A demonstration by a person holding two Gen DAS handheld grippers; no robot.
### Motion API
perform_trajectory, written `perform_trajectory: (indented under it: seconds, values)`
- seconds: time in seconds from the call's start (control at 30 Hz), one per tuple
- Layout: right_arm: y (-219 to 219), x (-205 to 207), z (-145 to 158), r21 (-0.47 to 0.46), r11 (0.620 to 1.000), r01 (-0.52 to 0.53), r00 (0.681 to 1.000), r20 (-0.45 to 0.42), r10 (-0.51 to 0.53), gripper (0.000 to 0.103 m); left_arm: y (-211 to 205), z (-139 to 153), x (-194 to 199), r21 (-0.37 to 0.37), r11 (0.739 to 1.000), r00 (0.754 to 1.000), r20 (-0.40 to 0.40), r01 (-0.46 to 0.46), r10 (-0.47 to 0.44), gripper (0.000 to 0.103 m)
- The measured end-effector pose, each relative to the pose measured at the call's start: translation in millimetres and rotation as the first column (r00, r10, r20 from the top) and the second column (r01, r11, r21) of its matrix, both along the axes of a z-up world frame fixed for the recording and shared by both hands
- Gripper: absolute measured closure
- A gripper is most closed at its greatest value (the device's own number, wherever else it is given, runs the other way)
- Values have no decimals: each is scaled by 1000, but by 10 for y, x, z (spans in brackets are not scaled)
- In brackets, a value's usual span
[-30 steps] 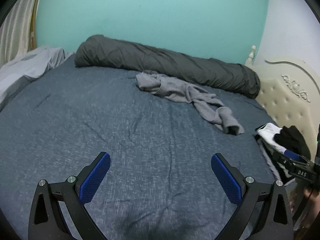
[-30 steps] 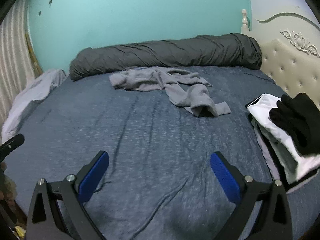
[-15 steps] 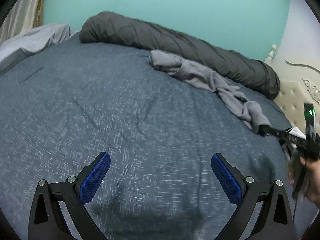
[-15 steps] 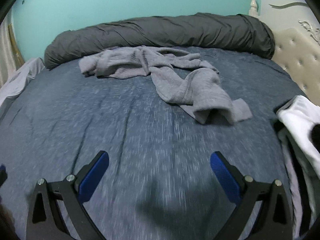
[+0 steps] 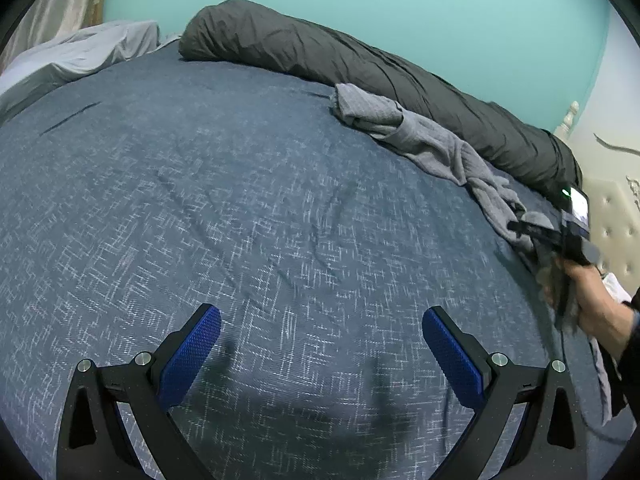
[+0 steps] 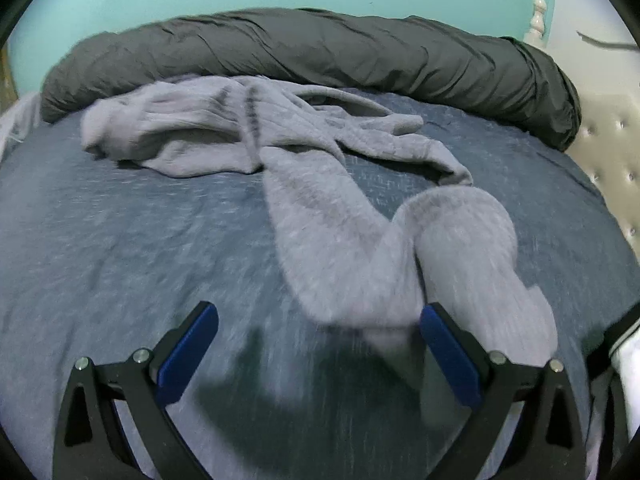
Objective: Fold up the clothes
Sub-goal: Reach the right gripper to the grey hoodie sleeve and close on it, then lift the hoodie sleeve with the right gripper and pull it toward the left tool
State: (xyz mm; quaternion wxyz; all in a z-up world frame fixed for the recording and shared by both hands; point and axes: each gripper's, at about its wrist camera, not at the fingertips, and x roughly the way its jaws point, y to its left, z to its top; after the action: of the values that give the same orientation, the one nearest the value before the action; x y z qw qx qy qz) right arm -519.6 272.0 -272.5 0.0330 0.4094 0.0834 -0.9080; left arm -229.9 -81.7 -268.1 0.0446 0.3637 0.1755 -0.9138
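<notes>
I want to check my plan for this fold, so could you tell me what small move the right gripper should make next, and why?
Probably ease the right gripper slightly forward and shut it on the grey garment. Its jaws stand open, with the garment's near end lying crumpled between the blue pads on the blue bedspread, not yet gripped. The left gripper is also open over bare bedspread.

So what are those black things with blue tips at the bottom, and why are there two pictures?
Those are grippers, like big tweezers, one held in each of a person's hands. Each carries a small camera looking out between its two fingers, so you get two pictures of the same bed. The left gripper is open above bare blue bedcover. The right gripper is open too, right at the end of a crumpled grey garment that needs folding; nothing is held yet. Behind it lies a rolled dark duvet. In the left picture you can also see the person's hand holding the right gripper.
</notes>
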Motion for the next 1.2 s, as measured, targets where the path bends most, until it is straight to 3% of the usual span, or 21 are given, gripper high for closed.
perform_trajectory:
  seconds: [0.13,0.2,0.27,0.3,0.37,0.47,0.63,0.87,1.03,1.2]
  values:
    - [-73,-292,-169,68,998,13,1000,-8,-13,3,-17,-60,-30,-12,1000,1000,9,-4,4,0]
    - [-65,-400,-261,88,995,40,999,6,-40,14,-35,-86,-52,-7,1000,1000,13,-6,6,0]
    - [-37,-466,-339,98,994,56,998,27,-59,37,-45,-106,-71,-1,1000,1000,14,-3,3,0]
    - [-22,-472,-353,91,994,54,998,31,-57,42,-42,-108,-76,-3,1000,1000,12,2,-2,0]
    - [17,-449,-320,81,995,58,998,22,-60,69,-36,-103,-88,-15,1000,1000,8,4,-4,0]
    - [83,-354,-209,70,996,48,999,10,-49,84,-22,-54,-53,-18,1000,1000,-5,9,-9,0]
    - [91,45,146,-5,1000,-30,999,-36,30,87,13,50,9,-22,1000,999,-29,16,-17,0]
    - [44,1068,591,-97,974,-204,978,-62,199,88,120,250,120,-28,999,996,-88,21,-23,0]
    - [215,2009,626,-141,954,-264,964,-14,265,88,225,380,258,-29,998,992,-118,47,-50,0]
    - [530,2675,440,-170,956,-240,966,56,252,88,194,420,346,-37,998,990,-124,58,-63,0]
